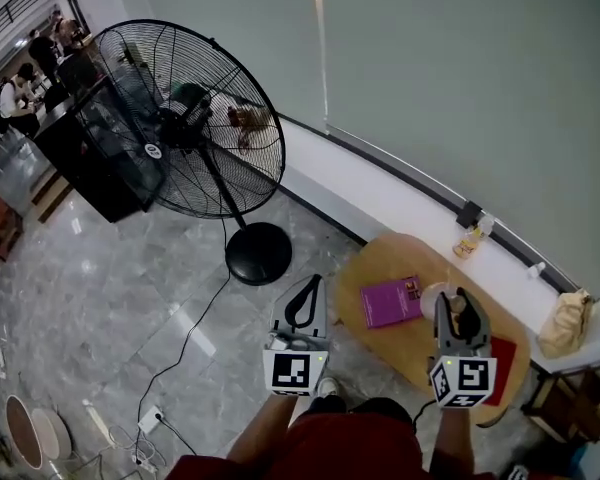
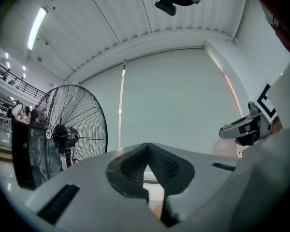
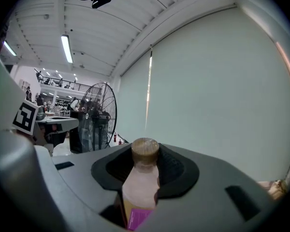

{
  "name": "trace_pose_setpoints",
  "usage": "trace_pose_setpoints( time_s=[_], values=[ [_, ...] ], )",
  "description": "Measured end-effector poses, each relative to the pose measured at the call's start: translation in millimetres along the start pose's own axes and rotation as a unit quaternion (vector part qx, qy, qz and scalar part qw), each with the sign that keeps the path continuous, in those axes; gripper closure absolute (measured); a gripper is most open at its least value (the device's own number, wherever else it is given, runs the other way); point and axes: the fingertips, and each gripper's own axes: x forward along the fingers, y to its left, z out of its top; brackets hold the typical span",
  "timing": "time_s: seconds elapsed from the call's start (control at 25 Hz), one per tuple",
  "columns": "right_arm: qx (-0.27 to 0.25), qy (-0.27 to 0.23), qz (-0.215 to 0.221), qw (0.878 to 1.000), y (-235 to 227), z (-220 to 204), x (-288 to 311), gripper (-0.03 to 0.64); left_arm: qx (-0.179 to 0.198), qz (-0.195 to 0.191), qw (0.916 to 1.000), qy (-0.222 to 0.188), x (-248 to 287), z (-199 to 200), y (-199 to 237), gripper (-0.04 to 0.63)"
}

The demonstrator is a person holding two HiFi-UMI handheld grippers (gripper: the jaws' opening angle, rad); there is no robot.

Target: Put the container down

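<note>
The container is a small bottle with a brown cap, pale pink contents and a purple label. My right gripper is shut on it and holds it upright between the jaws. In the head view the right gripper hangs over the round wooden table, with the bottle's cap just showing between its fingers. My left gripper is shut and empty. It hovers over the floor just left of the table. In the left gripper view its jaws meet at the tips with nothing between them.
A purple book and a red flat item lie on the table. A large black standing fan is at the back left, its cable running across the tiled floor. The window ledge carries a small bottle and a paper bag.
</note>
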Motion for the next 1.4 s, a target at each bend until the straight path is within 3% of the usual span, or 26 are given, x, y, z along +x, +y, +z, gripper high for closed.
trace_pose_setpoints(
  time_s=[0.48, 0.84, 1.4],
  values=[
    [-0.002, 0.015, 0.006, 1.000, 6.3, -11.6, 51.5, 0.485, -0.007, -0.003, 1.0000, 0.003, 37.1, -20.2, 24.9, 0.589],
    [0.004, 0.039, 0.024, 0.999, -28.2, -31.2, 125.3, 0.485, -0.007, -0.011, 0.9998, 0.015, 110.9, -41.9, 20.5, 0.589],
    [0.028, 0.152, 0.053, 0.987, -68.2, -139.6, 229.6, 0.485, -0.017, -0.025, 0.9943, 0.102, 202.2, -121.4, 1.0, 0.589]
  ],
)
